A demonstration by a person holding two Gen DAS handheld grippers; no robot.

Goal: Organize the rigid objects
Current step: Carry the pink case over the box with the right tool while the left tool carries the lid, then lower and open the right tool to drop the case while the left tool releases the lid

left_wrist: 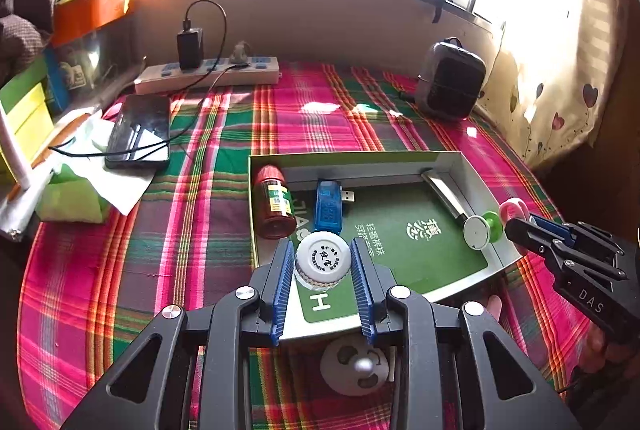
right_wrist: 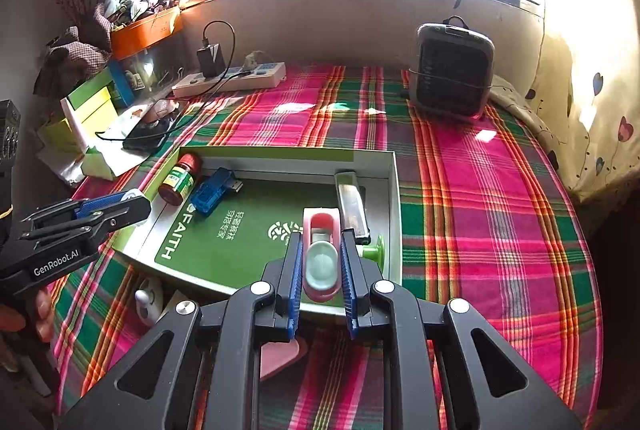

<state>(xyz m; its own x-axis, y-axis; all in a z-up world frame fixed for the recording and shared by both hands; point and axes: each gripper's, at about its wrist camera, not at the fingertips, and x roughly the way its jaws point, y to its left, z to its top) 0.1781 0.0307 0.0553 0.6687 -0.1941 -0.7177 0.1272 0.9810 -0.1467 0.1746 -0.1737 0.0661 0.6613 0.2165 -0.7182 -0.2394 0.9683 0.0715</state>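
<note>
My left gripper [left_wrist: 322,250] is shut on a white-capped small bottle [left_wrist: 322,266], held above the near left corner of a shallow white box [left_wrist: 474,173] with a green printed floor. In the box lie an amber bottle with a red cap [left_wrist: 274,203], a blue USB device [left_wrist: 330,207], a metal harmonica [left_wrist: 444,195] and a green-and-white round piece [left_wrist: 482,230]. My right gripper [right_wrist: 321,238] is shut on a pink loop-handled item [right_wrist: 320,262] over the box's near right corner [right_wrist: 394,189], beside the harmonica [right_wrist: 352,205]. The left gripper [right_wrist: 134,205] shows at the box's left edge.
A plaid cloth [left_wrist: 120,270] covers the table. A phone [left_wrist: 138,133] on a cable, a power strip [left_wrist: 208,71], tissues and boxes sit at the far left. A small dark heater [right_wrist: 452,69] stands far right. A panda-faced toy [left_wrist: 354,366] and a pink piece [right_wrist: 280,354] lie near me.
</note>
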